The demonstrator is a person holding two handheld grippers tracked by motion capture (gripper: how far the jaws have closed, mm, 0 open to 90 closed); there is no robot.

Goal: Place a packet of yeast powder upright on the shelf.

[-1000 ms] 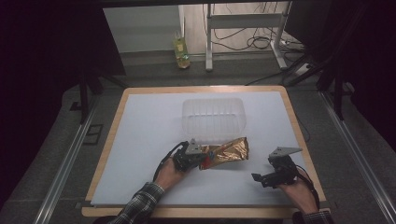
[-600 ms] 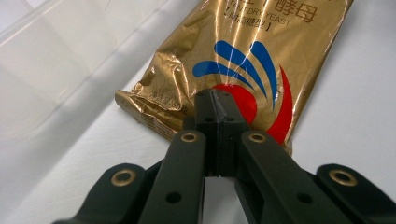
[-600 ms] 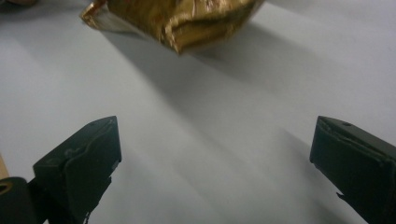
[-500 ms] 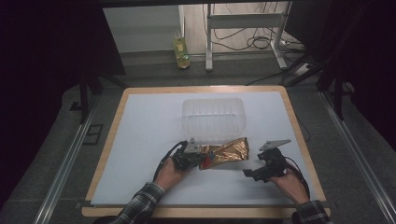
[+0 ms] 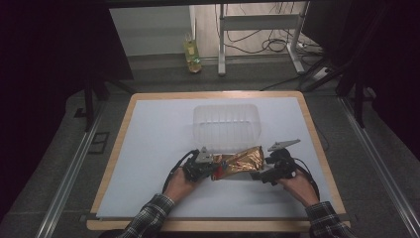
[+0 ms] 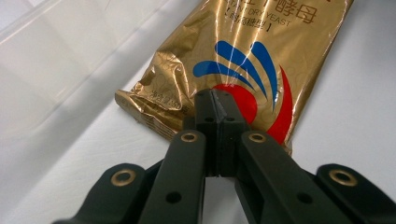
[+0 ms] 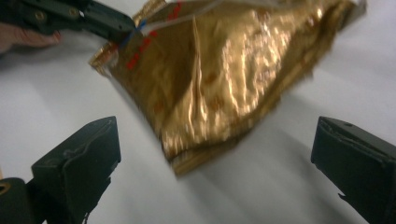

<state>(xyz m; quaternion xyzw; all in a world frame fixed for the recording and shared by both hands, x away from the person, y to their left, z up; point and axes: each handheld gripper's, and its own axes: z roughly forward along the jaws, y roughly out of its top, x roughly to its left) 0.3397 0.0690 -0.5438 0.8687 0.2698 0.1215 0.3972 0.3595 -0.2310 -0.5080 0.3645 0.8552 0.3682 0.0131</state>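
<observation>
The left gripper [image 5: 208, 170] is clamped onto one end of the gold yeast packet [image 5: 238, 161] in the high view, and the right gripper [image 5: 261, 174] sits at the packet's other end, just beside it. The packet lies on the white table sheet [image 5: 148, 148], right in front of a clear plastic tub [image 5: 226, 126] that looks empty. From the left gripper view the jaws are pressed tight together over the packet's [image 6: 243, 60] crimped corner, right above the red and blue swoosh, with the tub's wall [image 6: 56, 60] pale off to the side — so that end is properly pinched. From the right gripper view the jaws stand wide apart with the packet's [image 7: 219, 79] near corner between them but not touched yet, and the left gripper [image 7: 88, 18] shows up at the far end holding on. My read: one end is secured, the second grab is lined up but not made, and whatever comes after — lifting it, probably into the tub — is all still to do. That's a guess though. The right gripper view is blurry, so I can't tell how close its pads are to the foil, and the printing on the packet is cut off at the top edge of the left gripper view.
</observation>
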